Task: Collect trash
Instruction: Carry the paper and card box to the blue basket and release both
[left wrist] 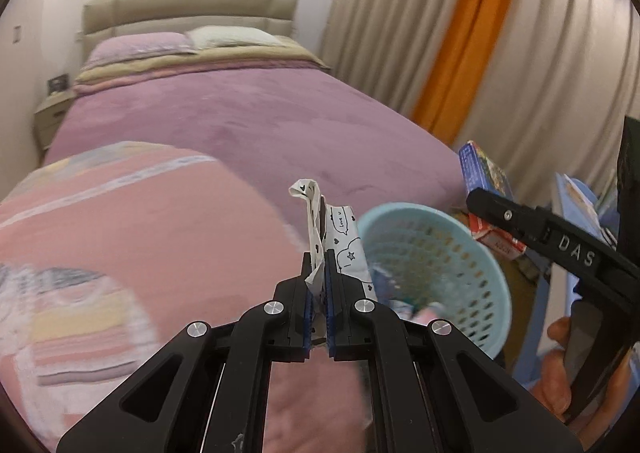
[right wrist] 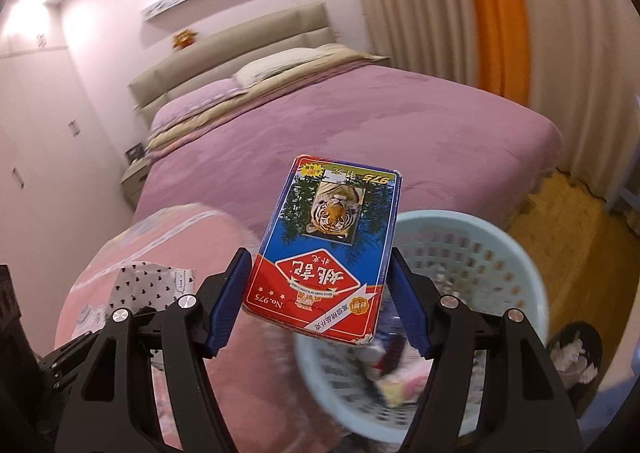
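A crumpled strip of white paper [left wrist: 320, 229] printed with black hearts and small drawings is clamped between the jaws of the left gripper [left wrist: 319, 273], which are pressed together on it; the paper stands up above the fingertips. Just to the right of it, a light blue perforated basket [left wrist: 472, 253] is seen tilted toward the camera, with mixed scraps lying in its bottom.

A playing-card box [right wrist: 326, 249] with a tiger picture and a red and blue face is held crosswise in the right gripper [right wrist: 320, 293], whose jaws are set wide and clamped on the box's two long edges. In the right wrist view the box is seen above and just in front of the basket [right wrist: 516, 261], overlapping its near rim. The left gripper's paper [right wrist: 154, 283] shows at the lower left of that view.

Behind both grippers a bed [left wrist: 248, 125] covered with a mauve blanket is seen, with a pink quilt [left wrist: 152, 221] bunched at its near end. Beige curtains with an orange panel [left wrist: 468, 33] hang on the right. A hand [left wrist: 560, 369] is visible on the right gripper's handle.
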Action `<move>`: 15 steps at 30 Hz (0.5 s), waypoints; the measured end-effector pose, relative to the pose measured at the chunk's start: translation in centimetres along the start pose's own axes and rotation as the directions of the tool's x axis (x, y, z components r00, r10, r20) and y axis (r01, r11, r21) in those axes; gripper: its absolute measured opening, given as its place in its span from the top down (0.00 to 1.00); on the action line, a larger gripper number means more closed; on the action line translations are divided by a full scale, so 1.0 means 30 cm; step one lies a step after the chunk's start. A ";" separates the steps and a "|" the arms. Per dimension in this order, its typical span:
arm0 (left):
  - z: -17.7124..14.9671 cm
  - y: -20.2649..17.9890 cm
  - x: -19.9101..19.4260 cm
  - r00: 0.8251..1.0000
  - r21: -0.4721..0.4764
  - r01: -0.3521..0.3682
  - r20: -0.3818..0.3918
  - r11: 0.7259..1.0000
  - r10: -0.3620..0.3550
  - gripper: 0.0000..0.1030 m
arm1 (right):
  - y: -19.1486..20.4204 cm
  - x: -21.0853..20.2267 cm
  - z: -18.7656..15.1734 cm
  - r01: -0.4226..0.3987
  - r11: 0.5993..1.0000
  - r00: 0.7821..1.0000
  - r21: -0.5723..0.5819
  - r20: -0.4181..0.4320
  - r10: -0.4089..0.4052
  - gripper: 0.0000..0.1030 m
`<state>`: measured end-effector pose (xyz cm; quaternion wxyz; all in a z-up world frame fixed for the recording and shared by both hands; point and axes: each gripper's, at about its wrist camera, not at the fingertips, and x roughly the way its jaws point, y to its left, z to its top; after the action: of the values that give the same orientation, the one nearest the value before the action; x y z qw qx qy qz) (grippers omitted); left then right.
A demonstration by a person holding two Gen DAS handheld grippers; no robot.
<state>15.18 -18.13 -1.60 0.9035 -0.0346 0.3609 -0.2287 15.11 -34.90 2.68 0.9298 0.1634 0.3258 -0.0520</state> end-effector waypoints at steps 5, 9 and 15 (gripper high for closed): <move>0.015 -0.129 0.092 0.998 0.062 0.057 -0.032 0.996 -0.055 0.97 | -0.148 0.015 0.001 0.042 0.995 0.998 0.086 -0.040 -0.039 0.37; 0.009 -0.195 0.191 0.991 0.074 0.102 -0.092 0.992 -0.095 0.96 | -0.240 0.037 -0.006 0.067 0.988 0.995 0.139 -0.085 -0.055 0.37; 0.010 -0.198 0.265 0.984 0.051 0.128 -0.134 0.991 -0.120 0.73 | -0.322 0.073 -0.022 0.096 0.976 0.989 0.197 -0.130 -0.072 0.35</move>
<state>18.12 -26.96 -5.09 0.8625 -0.0151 0.4096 -0.2967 14.48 -43.75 -1.79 0.8836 0.2462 0.3817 -0.1142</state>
